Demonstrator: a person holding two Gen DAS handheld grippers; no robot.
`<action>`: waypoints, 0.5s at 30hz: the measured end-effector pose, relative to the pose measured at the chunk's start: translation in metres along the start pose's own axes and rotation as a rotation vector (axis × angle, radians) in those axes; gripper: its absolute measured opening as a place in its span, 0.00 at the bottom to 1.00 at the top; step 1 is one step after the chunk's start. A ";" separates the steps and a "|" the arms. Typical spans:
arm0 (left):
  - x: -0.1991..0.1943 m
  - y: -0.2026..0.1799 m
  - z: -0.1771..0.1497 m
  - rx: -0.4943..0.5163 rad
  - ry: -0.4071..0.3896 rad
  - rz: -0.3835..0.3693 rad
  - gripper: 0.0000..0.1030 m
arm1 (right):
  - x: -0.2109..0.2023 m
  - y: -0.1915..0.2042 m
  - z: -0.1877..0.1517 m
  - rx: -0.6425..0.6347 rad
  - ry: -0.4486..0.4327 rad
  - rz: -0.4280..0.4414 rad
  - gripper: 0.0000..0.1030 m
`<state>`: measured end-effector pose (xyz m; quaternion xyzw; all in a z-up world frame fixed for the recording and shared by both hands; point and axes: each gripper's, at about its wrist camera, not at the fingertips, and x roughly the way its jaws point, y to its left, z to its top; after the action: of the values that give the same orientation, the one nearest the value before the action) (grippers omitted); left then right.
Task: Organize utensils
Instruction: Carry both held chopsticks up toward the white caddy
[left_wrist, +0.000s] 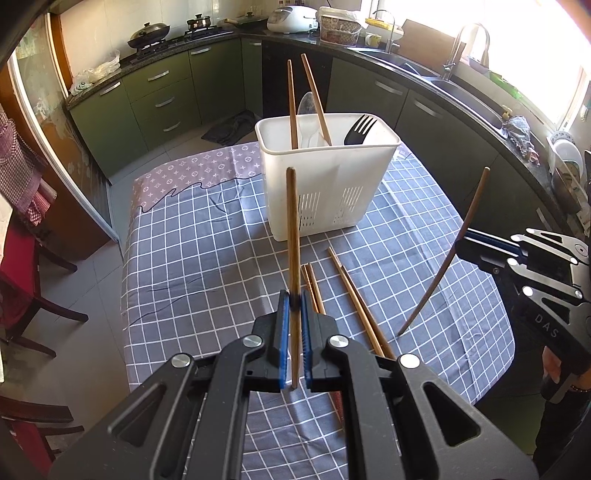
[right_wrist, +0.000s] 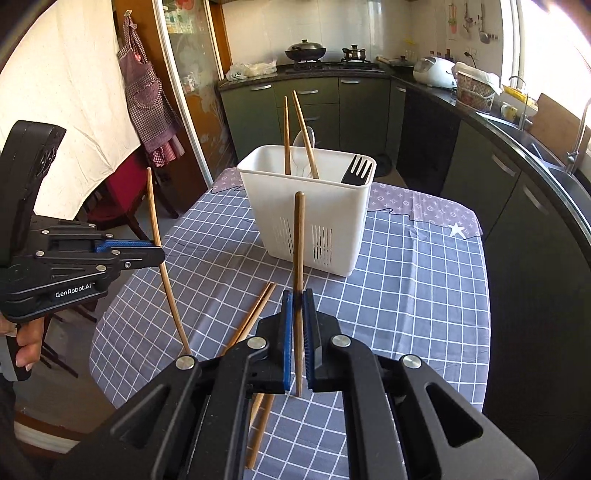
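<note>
Each gripper holds one wooden chopstick off the table, long axis close to upright. The left gripper's chopstick (left_wrist: 293, 236) rises from between the blue pads with its free end up toward the white utensil holder (left_wrist: 328, 184); its lower end pokes out just behind the pads. The right gripper's chopstick (right_wrist: 298, 258) stands the same way, tip up and tilted only slightly. Seen from the opposite camera each stick looks bowed, which is the lens bending it.

The left gripper (left_wrist: 294, 301) is clenched on its chopstick, pads pressed to both sides. The right gripper (right_wrist: 297, 295) is likewise clamped tight on its stick.

The utensil holder stands on the checked tablecloth (left_wrist: 192, 258) beyond both grippers. Two chopsticks (left_wrist: 308, 99) lean in its left compartment beside a pale spoon (left_wrist: 307, 110), and a black fork (left_wrist: 360, 129) sits tines-up in the right compartment.

More chopsticks (left_wrist: 354, 295) lie flat on the cloth between holder and grippers; their near ends are hidden under the gripper bodies, so their count is unclear. The holder's insides below the rim cannot be seen.
</note>
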<state>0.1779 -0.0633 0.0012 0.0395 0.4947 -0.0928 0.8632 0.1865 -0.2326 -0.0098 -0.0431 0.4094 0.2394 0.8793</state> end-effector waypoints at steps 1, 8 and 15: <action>-0.001 -0.001 0.000 0.006 -0.003 0.004 0.06 | -0.001 0.001 -0.001 -0.004 -0.001 0.000 0.06; -0.004 -0.006 0.001 0.021 -0.006 0.006 0.06 | -0.005 0.004 -0.002 -0.010 -0.010 0.014 0.06; -0.004 -0.007 0.001 0.021 -0.006 0.006 0.06 | -0.006 0.004 -0.001 -0.014 -0.019 0.015 0.06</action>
<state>0.1757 -0.0697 0.0055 0.0500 0.4912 -0.0955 0.8644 0.1802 -0.2315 -0.0051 -0.0437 0.3995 0.2492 0.8812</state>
